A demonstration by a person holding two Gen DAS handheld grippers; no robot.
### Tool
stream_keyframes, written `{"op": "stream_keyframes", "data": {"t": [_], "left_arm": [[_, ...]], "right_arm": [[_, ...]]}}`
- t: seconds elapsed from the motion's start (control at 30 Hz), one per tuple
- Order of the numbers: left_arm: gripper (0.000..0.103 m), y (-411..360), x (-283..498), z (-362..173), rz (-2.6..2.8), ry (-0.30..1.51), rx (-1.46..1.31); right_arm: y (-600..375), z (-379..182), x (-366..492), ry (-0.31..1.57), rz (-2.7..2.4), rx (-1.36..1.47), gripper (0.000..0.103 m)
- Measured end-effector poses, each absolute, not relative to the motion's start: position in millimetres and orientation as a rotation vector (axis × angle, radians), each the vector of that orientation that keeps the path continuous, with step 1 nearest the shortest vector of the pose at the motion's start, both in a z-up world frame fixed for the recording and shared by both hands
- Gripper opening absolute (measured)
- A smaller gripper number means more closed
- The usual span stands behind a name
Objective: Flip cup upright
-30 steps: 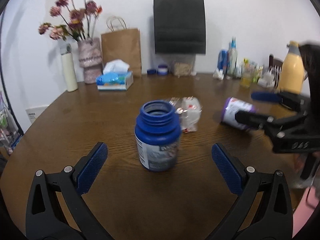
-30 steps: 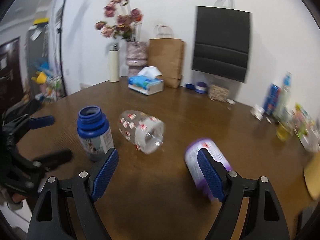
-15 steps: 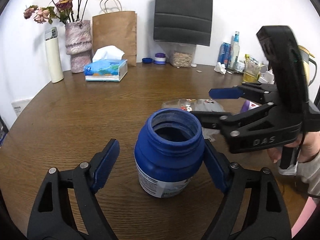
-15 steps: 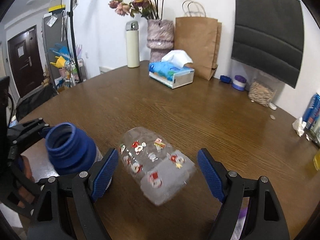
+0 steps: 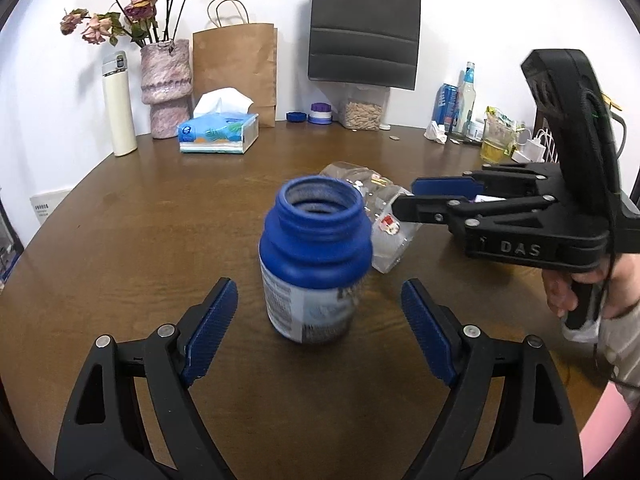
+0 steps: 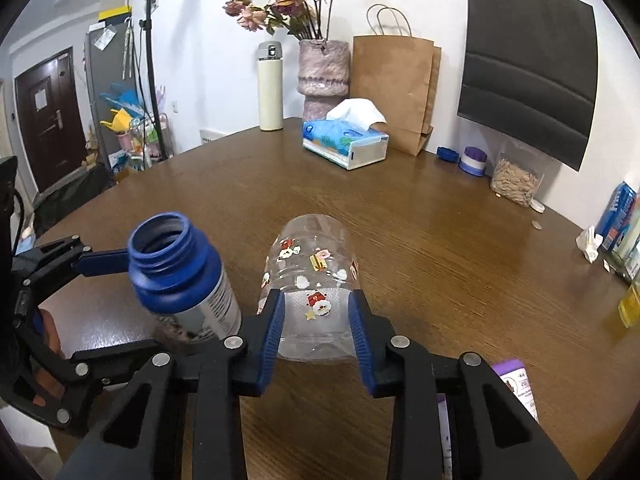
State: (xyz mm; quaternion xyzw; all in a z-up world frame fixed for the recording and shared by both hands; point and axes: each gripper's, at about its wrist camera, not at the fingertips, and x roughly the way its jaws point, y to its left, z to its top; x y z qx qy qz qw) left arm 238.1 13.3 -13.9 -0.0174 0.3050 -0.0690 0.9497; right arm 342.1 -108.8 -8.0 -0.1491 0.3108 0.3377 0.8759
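right wrist view has the right claw (image 6: 316, 320) pinching the clear sticker-printed cup (image 6: 314, 292), which lies on its side on the brown bench (image 6: 420, 240). left claw (image 5: 316, 336) is spread wide around the upright blue jar (image 5: 316, 260), not touching it.

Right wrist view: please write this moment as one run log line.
right gripper: shut on clear sticker cup | cup: lying on side | left gripper: open | blue jar: upright
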Motion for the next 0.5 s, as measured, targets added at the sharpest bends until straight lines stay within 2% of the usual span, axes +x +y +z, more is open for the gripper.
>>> {"op": "stream_keyframes", "data": {"t": [0.03,0.07,0.1,0.27,0.3,0.37,0.5], "left_arm": [[0.081,13.3,235.3,-13.5,-0.135,0.62,-0.039],[0.081,13.7,233.0,-13.3,-0.132,0.622,-0.045],[0.082,14.1,231.4,-12.9,-0.128,0.624,-0.05],[0.082,19.3,226.9,-12.4,-0.105,0.624,-0.069],[0.082,20.3,226.7,-12.4,-0.101,0.625,-0.07],[0.082,22.2,225.3,-11.9,-0.091,0.628,-0.068],[0.082,22.1,217.4,-11.4,-0.097,0.63,-0.069]], "right_arm": [[-105.7,-10.0,345.0,0.662,0.712,-0.328,0.048],[-102.2,-12.3,350.1,0.684,0.717,-0.337,0.07],[-100.6,-14.1,354.3,0.695,0.722,-0.333,0.079],[-89.1,-27.4,378.0,0.762,0.716,-0.281,0.079],[-88.2,-30.5,381.4,0.771,0.704,-0.272,0.078],[-91.8,-32.7,384.0,0.778,0.683,-0.238,0.067],[-107.1,-28.3,359.6,0.737,0.651,-0.286,0.066]]}}
